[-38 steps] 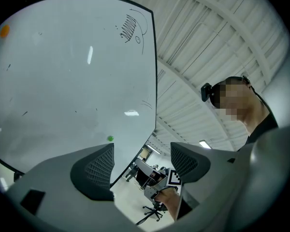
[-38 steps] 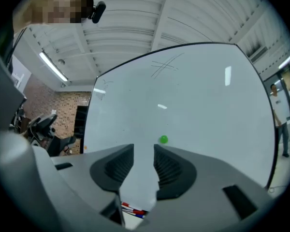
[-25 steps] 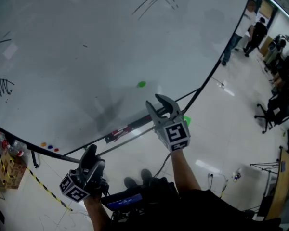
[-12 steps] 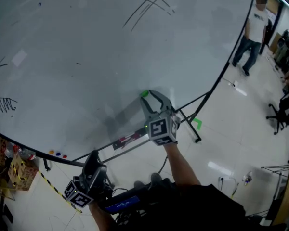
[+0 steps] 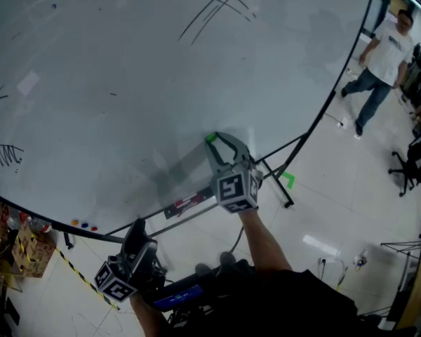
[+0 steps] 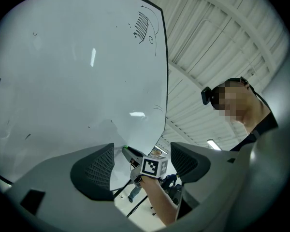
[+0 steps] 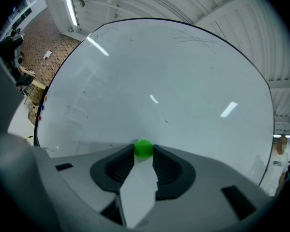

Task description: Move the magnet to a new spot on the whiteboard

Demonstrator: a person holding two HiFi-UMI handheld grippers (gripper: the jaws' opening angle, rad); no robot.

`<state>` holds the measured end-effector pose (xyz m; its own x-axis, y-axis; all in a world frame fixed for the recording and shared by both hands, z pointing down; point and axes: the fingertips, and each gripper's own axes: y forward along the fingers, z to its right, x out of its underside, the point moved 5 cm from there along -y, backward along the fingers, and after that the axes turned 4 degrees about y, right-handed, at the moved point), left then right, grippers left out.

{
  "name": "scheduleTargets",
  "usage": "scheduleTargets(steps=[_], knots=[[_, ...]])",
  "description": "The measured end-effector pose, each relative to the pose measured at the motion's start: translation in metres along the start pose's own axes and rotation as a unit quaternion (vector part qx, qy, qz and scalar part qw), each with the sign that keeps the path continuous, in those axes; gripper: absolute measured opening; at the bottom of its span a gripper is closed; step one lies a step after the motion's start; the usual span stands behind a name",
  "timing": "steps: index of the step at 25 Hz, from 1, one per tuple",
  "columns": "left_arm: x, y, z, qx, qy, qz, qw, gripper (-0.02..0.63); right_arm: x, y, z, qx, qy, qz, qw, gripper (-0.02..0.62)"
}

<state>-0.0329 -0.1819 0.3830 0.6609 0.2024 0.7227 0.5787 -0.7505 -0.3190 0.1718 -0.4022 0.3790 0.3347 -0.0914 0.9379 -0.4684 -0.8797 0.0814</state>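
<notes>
Magnet (image 7: 144, 149) — green, pinched in right gripper (image 7: 144, 154) against whiteboard (image 7: 159, 81).

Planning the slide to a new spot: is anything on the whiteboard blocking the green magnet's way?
Nothing visible does. The right gripper holds the green magnet against the whiteboard, whose surface around it is bare; the pen lines sit far up the board.
</notes>
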Motion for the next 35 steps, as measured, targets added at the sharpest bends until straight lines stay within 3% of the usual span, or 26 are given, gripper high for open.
scheduleTargets(steps=[21,28,35], knots=[[0.015,0.018,0.01,0.014,0.002,-0.015,0.9998,0.36,-0.035,-0.08,0.016,-0.052,0.056,0.056,0.996,0.149],[0.02,0.009,0.02,-0.012,0.019,0.0,0.9998,0.36,-0.037,-0.088,0.013,-0.084,0.07,0.066,0.992,0.149],[0.025,0.001,0.029,-0.056,0.0,0.033,0.9979,0.359,-0.035,-0.086,0.006,-0.121,0.074,0.073,0.987,0.149]])
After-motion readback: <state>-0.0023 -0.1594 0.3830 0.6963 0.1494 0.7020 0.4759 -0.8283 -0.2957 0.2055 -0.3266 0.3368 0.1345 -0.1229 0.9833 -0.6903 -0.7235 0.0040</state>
